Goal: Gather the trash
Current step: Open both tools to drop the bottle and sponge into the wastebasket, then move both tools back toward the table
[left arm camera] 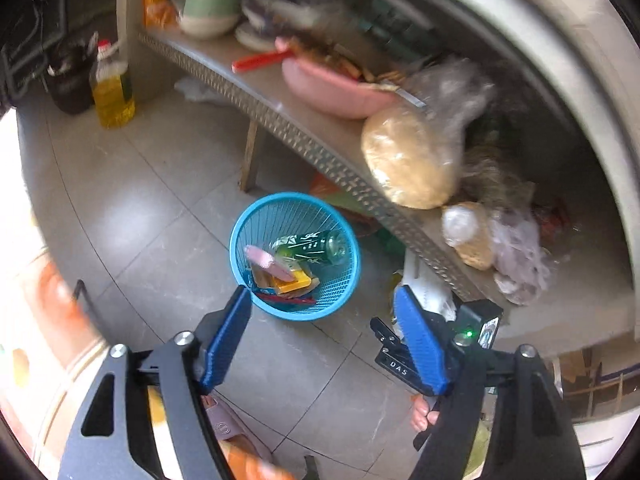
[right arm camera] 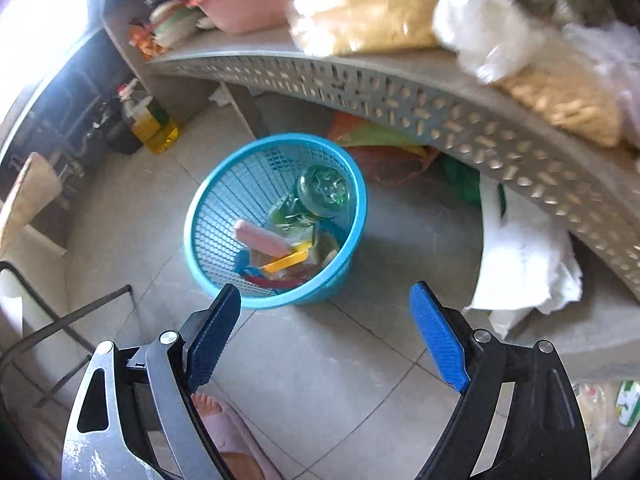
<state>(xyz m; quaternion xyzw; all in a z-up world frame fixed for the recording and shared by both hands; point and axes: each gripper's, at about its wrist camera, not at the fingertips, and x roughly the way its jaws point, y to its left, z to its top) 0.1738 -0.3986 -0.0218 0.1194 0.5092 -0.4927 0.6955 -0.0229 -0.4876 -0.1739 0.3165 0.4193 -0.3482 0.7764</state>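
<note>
Both my claws, left gripper (left arm camera: 322, 300) and right gripper (right arm camera: 325, 294), gape wide, empty. Blue basket (right arm camera: 224, 264) at 12 o'clock looks light and flexy (mesh wall), so I'd pinch its stiffer rim.

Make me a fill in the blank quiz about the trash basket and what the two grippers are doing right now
1. The trash sits in a basket whose color is ____.
2. The green can lies ____ the basket.
3. Both the left gripper and the right gripper have their jaws ____.
4. The basket stands on the tiled ____.

Missing words: blue; inside; open; floor
</note>
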